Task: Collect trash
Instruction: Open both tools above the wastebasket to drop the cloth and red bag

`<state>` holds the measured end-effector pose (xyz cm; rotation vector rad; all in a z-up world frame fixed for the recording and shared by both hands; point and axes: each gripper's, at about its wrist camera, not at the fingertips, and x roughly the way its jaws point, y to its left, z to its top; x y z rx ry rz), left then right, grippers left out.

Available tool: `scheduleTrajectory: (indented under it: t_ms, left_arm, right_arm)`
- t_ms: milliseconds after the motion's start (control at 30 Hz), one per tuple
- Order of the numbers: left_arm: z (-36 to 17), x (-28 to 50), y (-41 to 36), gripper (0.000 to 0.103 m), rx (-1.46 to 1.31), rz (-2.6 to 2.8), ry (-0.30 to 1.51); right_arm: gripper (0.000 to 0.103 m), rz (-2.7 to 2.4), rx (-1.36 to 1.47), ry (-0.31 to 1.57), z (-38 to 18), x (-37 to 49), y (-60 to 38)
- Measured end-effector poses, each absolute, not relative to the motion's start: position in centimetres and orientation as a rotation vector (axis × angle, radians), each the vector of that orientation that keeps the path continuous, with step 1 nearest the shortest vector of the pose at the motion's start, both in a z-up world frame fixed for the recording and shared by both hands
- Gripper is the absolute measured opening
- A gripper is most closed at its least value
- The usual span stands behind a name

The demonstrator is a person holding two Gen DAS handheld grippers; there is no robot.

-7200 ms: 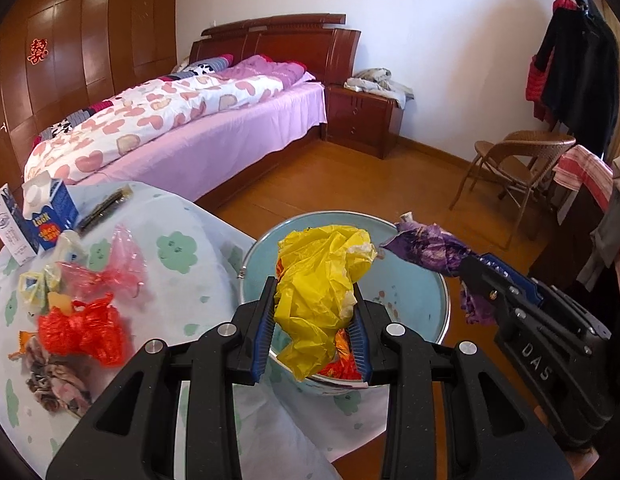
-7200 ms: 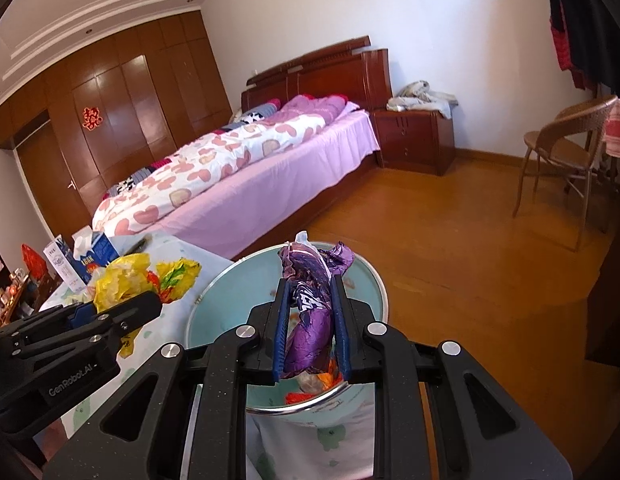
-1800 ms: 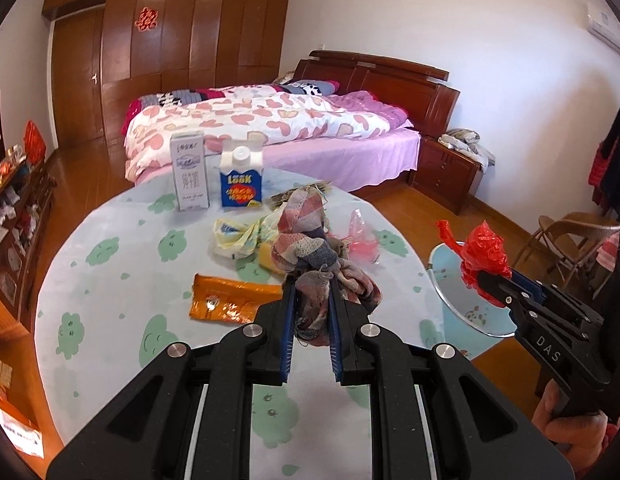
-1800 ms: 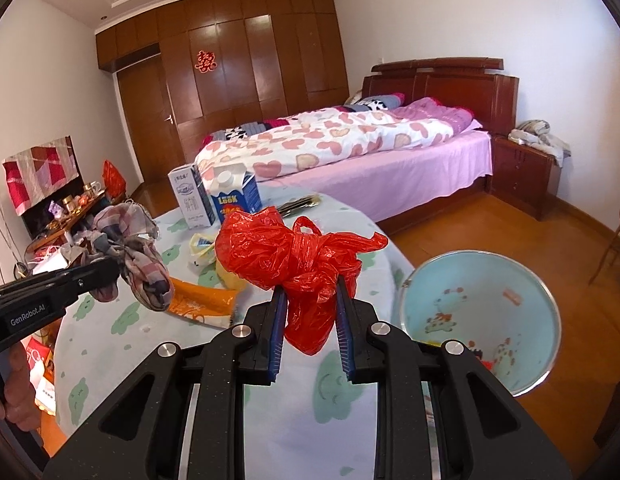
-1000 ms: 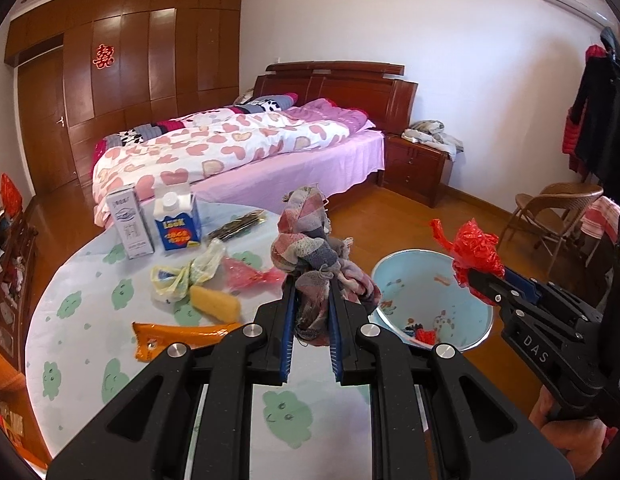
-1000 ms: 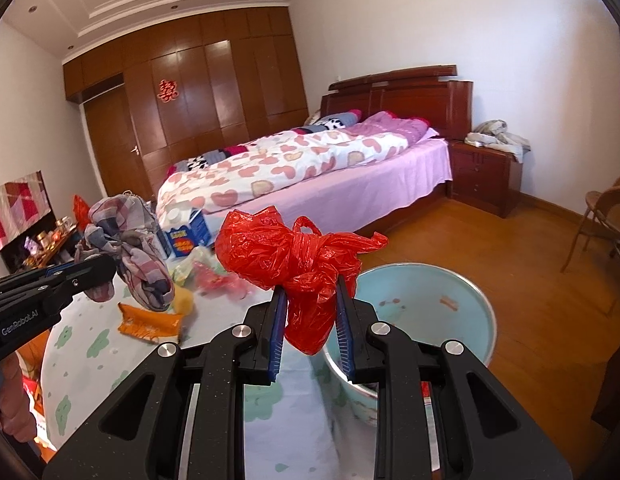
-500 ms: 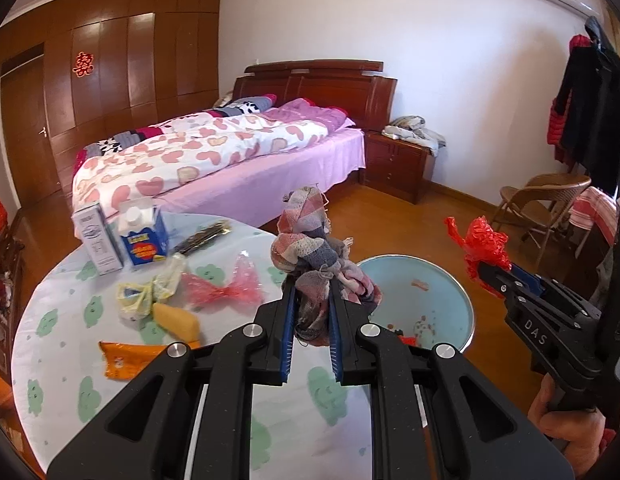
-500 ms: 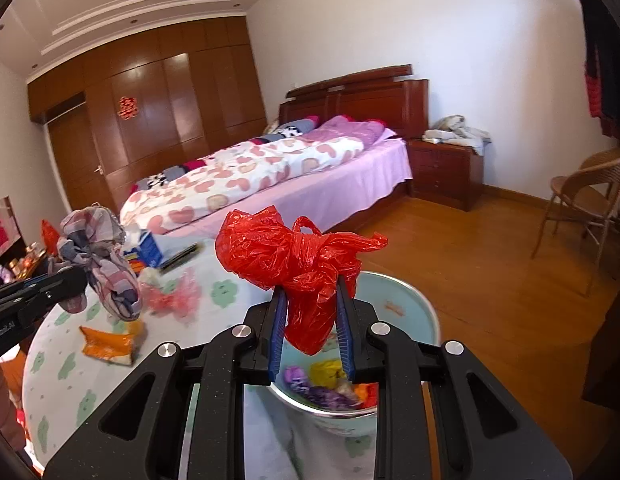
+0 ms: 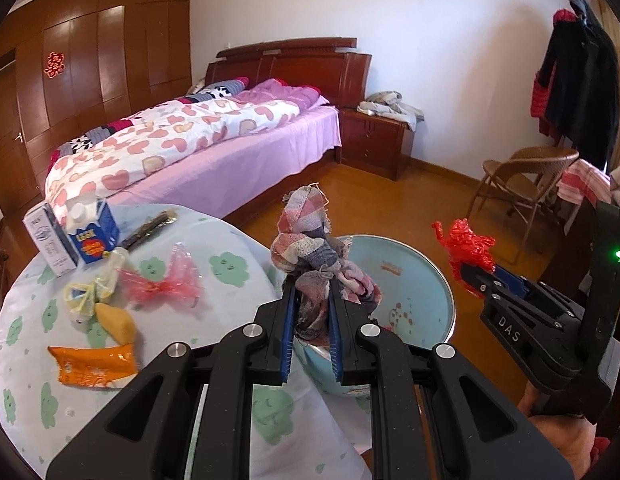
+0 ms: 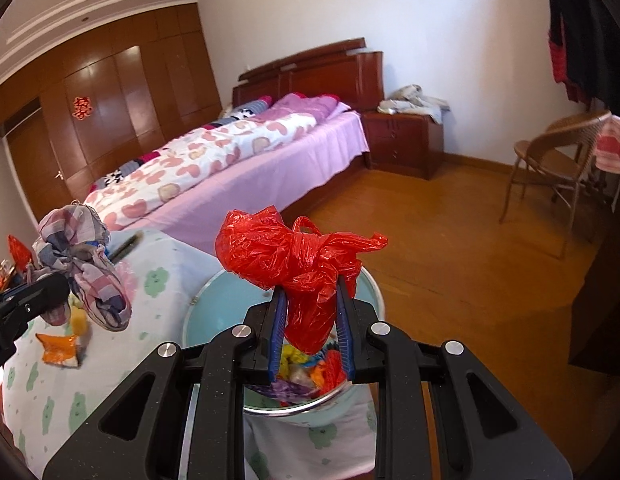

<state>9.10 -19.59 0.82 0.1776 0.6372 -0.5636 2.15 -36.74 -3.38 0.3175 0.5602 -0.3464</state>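
My left gripper (image 9: pixel 312 308) is shut on a knotted plaid cloth rag (image 9: pixel 310 248) and holds it over the near rim of the light-blue trash bin (image 9: pixel 422 280). My right gripper (image 10: pixel 312 308) is shut on a crumpled red plastic bag (image 10: pixel 294 256), right above the bin (image 10: pixel 206 300), which holds coloured trash. The rag (image 10: pixel 80 256) and the left gripper show at the left of the right wrist view. The red bag (image 9: pixel 466 246) and the right gripper show at the right of the left wrist view.
On the round table (image 9: pixel 230 248) with a cloud-print cloth lie an orange wrapper (image 9: pixel 94 366), a yellow piece (image 9: pixel 116 322), a pink plastic bag (image 9: pixel 162 284), a pale bag (image 9: pixel 86 292) and two cartons (image 9: pixel 72 236). A bed (image 9: pixel 190 140), a nightstand (image 9: pixel 376 146) and a wicker chair (image 9: pixel 522 180) stand beyond.
Both grippers have swung right from the table toward the bin, carrying the rag and the red bag. The bin is now directly under them.
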Motion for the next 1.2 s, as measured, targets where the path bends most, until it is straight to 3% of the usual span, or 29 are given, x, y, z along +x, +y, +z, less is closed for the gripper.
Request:
scheduleTrajectory:
  t_ms: [767,967,1200]
  left_arm:
    - [-5.6,12.3,-26.1,0.016,0.23,-0.607,0.81]
    - [-6.0,12.6,-26.2,0.029,0.236,-0.593,0.818]
    - [-5.7,12.7,-25.3,0.059,0.227,-0.551,0.802]
  right_arm:
    - [0.027,-0.325,0.356,0.704,-7.5,3.2,-39.4]
    - [0.038,-0.319,0.374,0.701,-7.7,3.3,-39.5]
    - [0.05,-0.332,0.371,0.683,-7.4,3.3,-39.1]
